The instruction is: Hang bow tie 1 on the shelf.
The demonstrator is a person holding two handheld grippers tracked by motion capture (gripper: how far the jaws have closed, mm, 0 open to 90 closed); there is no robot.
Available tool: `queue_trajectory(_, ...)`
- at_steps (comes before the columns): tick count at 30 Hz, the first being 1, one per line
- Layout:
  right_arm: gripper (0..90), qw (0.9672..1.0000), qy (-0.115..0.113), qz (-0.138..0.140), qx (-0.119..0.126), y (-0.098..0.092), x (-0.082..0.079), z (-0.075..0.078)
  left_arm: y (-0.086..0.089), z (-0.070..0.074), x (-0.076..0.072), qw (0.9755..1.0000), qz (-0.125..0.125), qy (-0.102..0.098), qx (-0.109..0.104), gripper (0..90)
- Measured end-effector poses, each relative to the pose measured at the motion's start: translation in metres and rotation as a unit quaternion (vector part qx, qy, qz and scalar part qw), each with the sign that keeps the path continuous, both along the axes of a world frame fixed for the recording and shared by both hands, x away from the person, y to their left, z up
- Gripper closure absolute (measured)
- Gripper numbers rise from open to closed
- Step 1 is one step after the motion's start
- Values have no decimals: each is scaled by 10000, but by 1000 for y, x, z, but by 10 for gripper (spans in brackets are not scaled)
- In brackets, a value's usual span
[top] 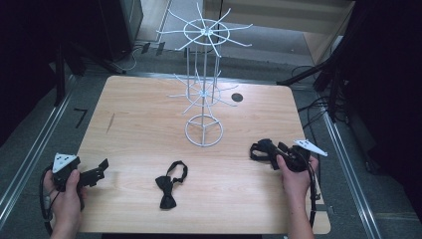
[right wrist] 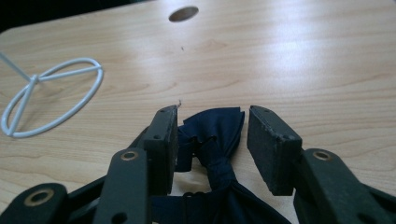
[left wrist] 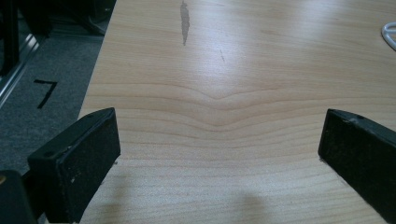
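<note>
A dark navy bow tie (right wrist: 215, 135) lies on the wooden table (right wrist: 303, 70) between the jaws of my right gripper (right wrist: 212, 121). One wing rests against the left pad, while a gap shows beside the knot on the right, so the jaws stand open around it. In the high view this bow tie (top: 261, 148) sits at the right gripper (top: 268, 153) on the table's right. A second black bow tie (top: 169, 186) with its strap lies loose at the front centre. My left gripper (top: 102, 169) rests at the front left corner, its jaws (left wrist: 219, 154) wide open over bare wood.
A white wire display rack (top: 204, 99) with spoked arms stands mid-table on a ring base (right wrist: 35, 79). A round cable hole (top: 237, 97) lies behind it to the right. Dark equipment and cables surround the table (top: 139, 124).
</note>
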State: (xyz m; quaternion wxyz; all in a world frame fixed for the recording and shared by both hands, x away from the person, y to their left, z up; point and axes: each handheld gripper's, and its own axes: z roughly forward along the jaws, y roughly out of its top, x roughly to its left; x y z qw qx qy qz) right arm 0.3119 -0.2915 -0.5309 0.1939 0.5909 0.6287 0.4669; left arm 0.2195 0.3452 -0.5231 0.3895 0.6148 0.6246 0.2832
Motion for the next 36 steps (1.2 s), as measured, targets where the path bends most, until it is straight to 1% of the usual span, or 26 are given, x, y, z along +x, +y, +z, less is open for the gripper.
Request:
queue_trajectory(1,540,10000,0,0,0,0,0,0,0,0,0,10000,0,0,0,0)
queue_trajectory(2,543,9999,106,20,-78,0,4,2,0,0,0,10000,0,-4,-8,0)
queue_trajectory(3,543,9999,164,27,-45,0,5,2,0,0,0,10000,0,-4,-8,0)
queue_trajectory(6,536,9992,372,-4,-170,2,6,0,0,0,0,10000,-4,1,-28,0)
queue_trajectory(8,514,9987,457,-28,-207,3,5,-2,0,0,0,10000,-14,9,-34,0)
queue_trajectory(12,513,9977,620,-114,-235,2,4,-5,0,0,0,10000,-11,0,-18,0)
queue_trajectory(14,513,9967,730,-119,-337,2,3,-8,0,0,0,10000,0,-12,-33,0)
queue_trajectory(16,511,9961,786,-70,-388,2,3,-10,0,0,0,10000,-2,3,-34,0)
queue_trajectory(18,512,9953,834,-55,-495,4,2,-12,1,0,0,10000,-8,5,-41,0)
queue_trajectory(19,531,9950,846,-39,-537,4,2,-13,1,0,0,10000,-8,4,-37,0)
queue_trajectory(20,566,9946,898,-28,-528,4,1,-13,1,0,0,10000,-10,3,-35,0)
queue_trajectory(22,609,9945,896,36,-533,6,0,-13,1,0,0,10000,-7,2,-41,0)
queue_trajectory(24,641,9939,910,38,-620,8,-1,-13,1,0,0,10000,-10,4,-48,0)
queue_trajectory(27,683,9920,851,43,-931,14,-2,-12,1,0,0,10000,-6,4,-44,0)
queue_trajectory(29,732,9903,806,0,-1133,17,-4,-13,1,0,0,10000,-7,2,-37,0)
queue_trajectory(30,746,9898,782,13,-1195,19,-4,-13,1,0,0,10000,-7,4,-35,0)
queue_trajectory(31,755,9900,770,3,-1183,20,-5,-13,1,0,0,10000,-7,4,-35,0)
queue_trajectory(32,764,9915,784,25,-1038,20,-5,-13,1,0,0,10000,-6,8,-25,0)
queue_trajectory(33,771,9920,777,44,-991,20,-5,-13,1,0,0,10000,-7,0,-25,0)
queue_trajectory(35,777,9916,739,51,-1057,23,-6,-14,0,0,0,10000,1,-9,-29,0)
queue_trajectory(36,778,9925,735,57,-978,23,-6,-14,0,0,0,10000,0,-4,-24,0)
